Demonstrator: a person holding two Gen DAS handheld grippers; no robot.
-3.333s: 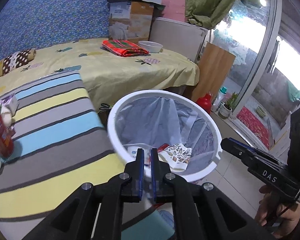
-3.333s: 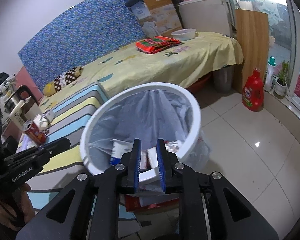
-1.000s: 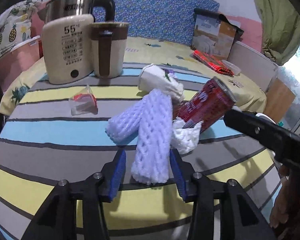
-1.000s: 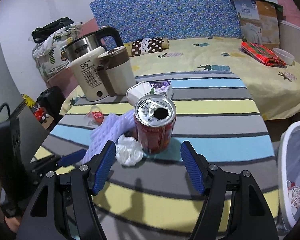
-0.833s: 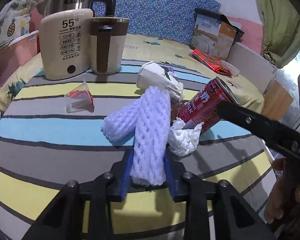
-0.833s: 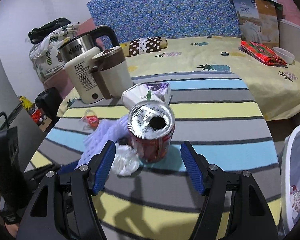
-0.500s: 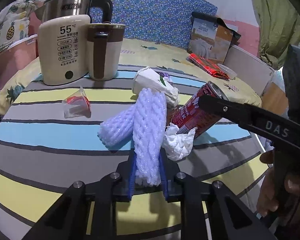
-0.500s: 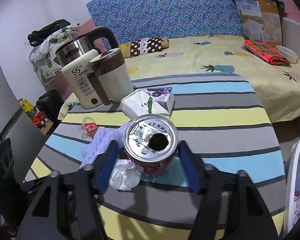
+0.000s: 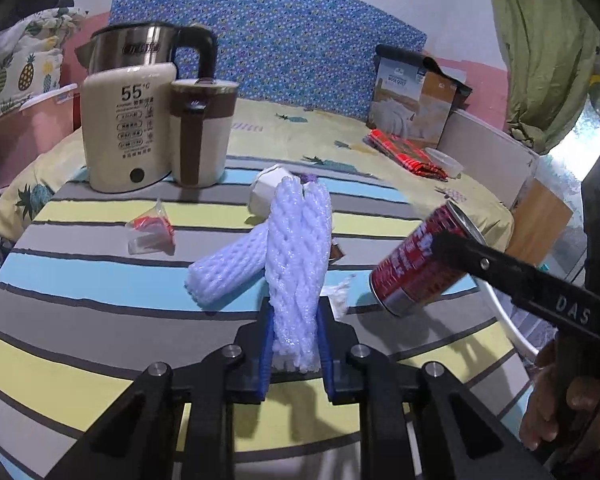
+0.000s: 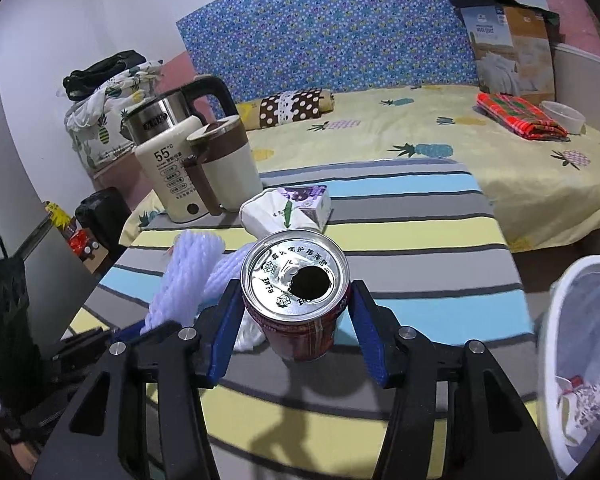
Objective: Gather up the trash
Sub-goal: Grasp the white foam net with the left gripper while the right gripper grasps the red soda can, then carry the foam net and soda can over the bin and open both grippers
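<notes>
My left gripper [image 9: 294, 344] is shut on a white foam net sleeve [image 9: 298, 264] and holds it above the striped table [image 9: 100, 280]. A second foam sleeve [image 9: 224, 276] lies beside it. My right gripper [image 10: 296, 324] is shut on an opened red drink can [image 10: 298, 308], which is tilted and raised off the table in the left wrist view [image 9: 420, 264]. A crumpled white tissue [image 9: 338, 294] lies under the can. A small clear wrapper with red inside [image 9: 150, 228] lies at the left. The white trash bin [image 10: 580, 360] stands at the table's right.
A cream kettle base with steel kettle [image 9: 126, 120] and a brown-lidded mug [image 9: 200, 136] stand at the table's back. A tissue pack [image 10: 288, 210] lies behind the can. A bed [image 10: 460, 140] with a red plaid cloth lies beyond.
My left gripper closed on the foam sleeve and lifted it. My right gripper closed around the can and raised it, tilted, off the table.
</notes>
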